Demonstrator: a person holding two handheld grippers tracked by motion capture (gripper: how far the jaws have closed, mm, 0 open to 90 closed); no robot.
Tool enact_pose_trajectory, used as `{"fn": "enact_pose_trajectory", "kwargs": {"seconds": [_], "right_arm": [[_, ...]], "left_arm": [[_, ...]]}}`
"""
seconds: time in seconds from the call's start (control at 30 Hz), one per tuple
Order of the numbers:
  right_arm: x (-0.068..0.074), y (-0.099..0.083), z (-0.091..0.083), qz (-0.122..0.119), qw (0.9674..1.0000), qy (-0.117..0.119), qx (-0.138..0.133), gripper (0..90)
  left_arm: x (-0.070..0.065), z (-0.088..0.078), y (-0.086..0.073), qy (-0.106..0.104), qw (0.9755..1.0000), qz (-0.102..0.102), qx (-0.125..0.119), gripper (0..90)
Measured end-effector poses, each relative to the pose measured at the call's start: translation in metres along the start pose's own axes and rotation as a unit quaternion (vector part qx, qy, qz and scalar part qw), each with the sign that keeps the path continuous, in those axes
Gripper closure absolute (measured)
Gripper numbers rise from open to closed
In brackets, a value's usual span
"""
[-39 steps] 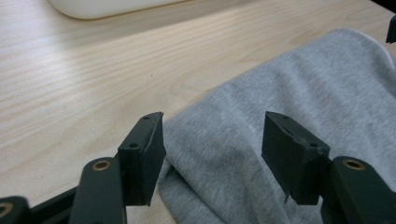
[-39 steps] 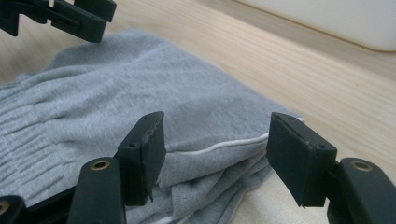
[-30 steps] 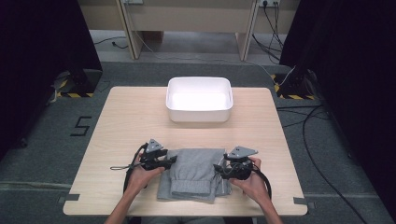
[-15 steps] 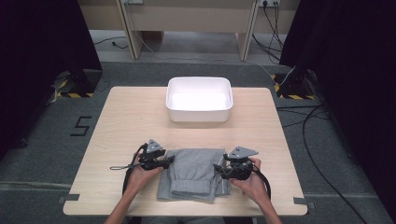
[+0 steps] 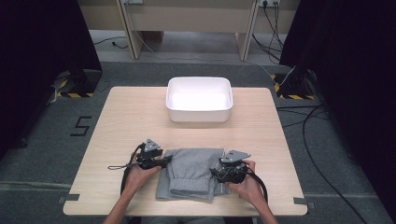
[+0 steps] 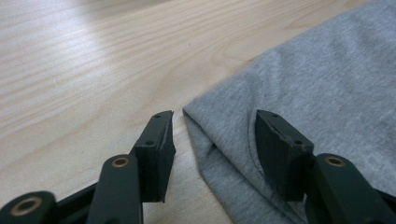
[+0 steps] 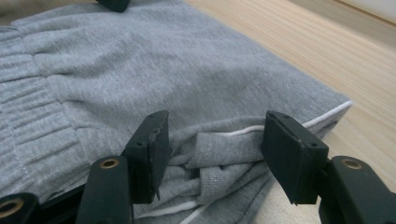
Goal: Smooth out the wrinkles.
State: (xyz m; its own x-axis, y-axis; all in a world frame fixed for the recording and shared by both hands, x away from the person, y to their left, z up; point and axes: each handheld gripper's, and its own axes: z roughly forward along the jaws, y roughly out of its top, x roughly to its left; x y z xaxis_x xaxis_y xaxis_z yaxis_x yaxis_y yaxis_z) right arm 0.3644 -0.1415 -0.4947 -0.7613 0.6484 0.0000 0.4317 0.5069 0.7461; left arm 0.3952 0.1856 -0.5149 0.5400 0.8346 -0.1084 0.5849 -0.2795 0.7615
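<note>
A folded grey garment with a ribbed cuff and a white cord lies flat near the table's front edge. My left gripper sits at its left far corner. In the left gripper view that gripper stands open, its jaws astride the folded corner of the garment, one on bare wood, one over cloth. My right gripper is at the garment's right edge. In the right gripper view it is open around bunched folds of the garment and the cord, with the pads not pressing.
A white rectangular bin stands empty at the far middle of the wooden table. Bare wood lies between the bin and the garment. Cables trail from both grippers toward the front edge.
</note>
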Motion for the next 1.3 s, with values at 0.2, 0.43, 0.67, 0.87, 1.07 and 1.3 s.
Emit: {"fn": "enact_pose_trajectory", "kwargs": {"seconds": [0.2, 0.43, 0.67, 0.87, 1.07, 1.3], "right_arm": [[0.005, 0.0, 0.008, -0.014, 0.9999, -0.003, 0.007, 41.9], [0.013, 0.012, 0.023, -0.028, 0.9995, 0.004, 0.013, 41.4], [0.018, 0.025, 0.038, -0.027, 0.9994, 0.02, 0.014, 41.4], [0.02, 0.037, 0.052, -0.031, 0.9991, 0.025, 0.013, 41.5], [0.022, 0.048, 0.065, -0.032, 0.9987, 0.037, 0.014, 41.5], [0.026, 0.055, 0.074, -0.031, 0.9986, 0.042, 0.01, 41.4]], "left_arm": [[0.008, -0.001, -0.001, 0.016, 0.9999, -0.002, -0.002, 47.1], [0.024, -0.006, -0.003, 0.037, 0.9992, -0.012, -0.005, 47.0], [0.044, -0.012, -0.002, 0.051, 0.9986, -0.016, 0.006, 45.3], [0.059, -0.017, -0.004, 0.055, 0.998, -0.031, 0.009, 45.6], [0.072, -0.024, -0.009, 0.067, 0.9966, -0.049, 0.005, 45.1], [0.081, -0.027, -0.012, 0.074, 0.9952, -0.064, -0.001, 44.9]]}}
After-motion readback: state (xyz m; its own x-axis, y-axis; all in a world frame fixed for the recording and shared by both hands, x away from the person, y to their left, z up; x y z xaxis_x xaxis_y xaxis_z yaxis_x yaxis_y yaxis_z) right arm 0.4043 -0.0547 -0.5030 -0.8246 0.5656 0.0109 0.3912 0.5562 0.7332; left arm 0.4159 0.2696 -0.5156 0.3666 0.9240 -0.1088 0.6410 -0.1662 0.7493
